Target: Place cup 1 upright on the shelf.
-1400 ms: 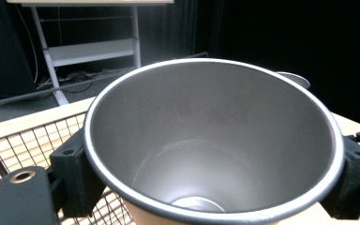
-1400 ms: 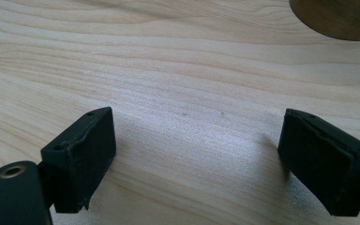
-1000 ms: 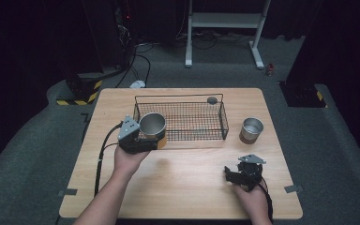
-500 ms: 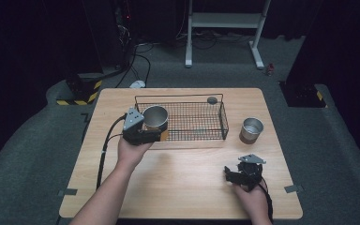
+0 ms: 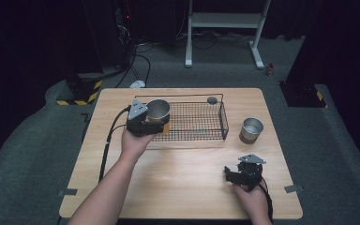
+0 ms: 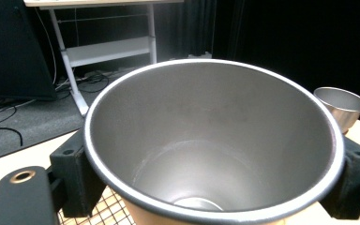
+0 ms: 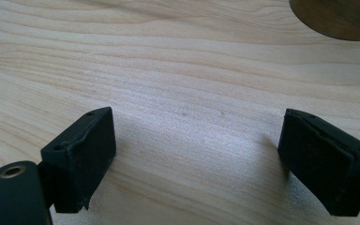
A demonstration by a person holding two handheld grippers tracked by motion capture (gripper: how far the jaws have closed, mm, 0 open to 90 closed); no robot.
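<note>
A steel cup (image 5: pixel 158 110) with a tan band round its lower half is held upright over the left end of the black wire basket (image 5: pixel 223 117). My left gripper (image 5: pixel 153 124) is shut on it, one black pad on each side of the cup (image 6: pixel 206 140). Its inside looks empty. A second steel cup (image 5: pixel 251 130) stands on the table to the right of the basket; this second cup (image 6: pixel 341 104) also appears beyond the held one. My right gripper (image 5: pixel 236 171) rests low over the wooden table near the front right, open (image 7: pixel 194 159), with bare wood between its pads.
A small dark round object (image 5: pixel 212 100) sits at the basket's back rim. The light wooden table (image 5: pixel 178 183) lies between the two hands. The second cup's tan base (image 7: pixel 337 18) is just ahead of the right gripper. A white stand and cables are on the floor behind.
The left hand has carried the cup away from the person and slightly right, from the basket's front left corner to over its left end. The right gripper has stayed put.
</note>
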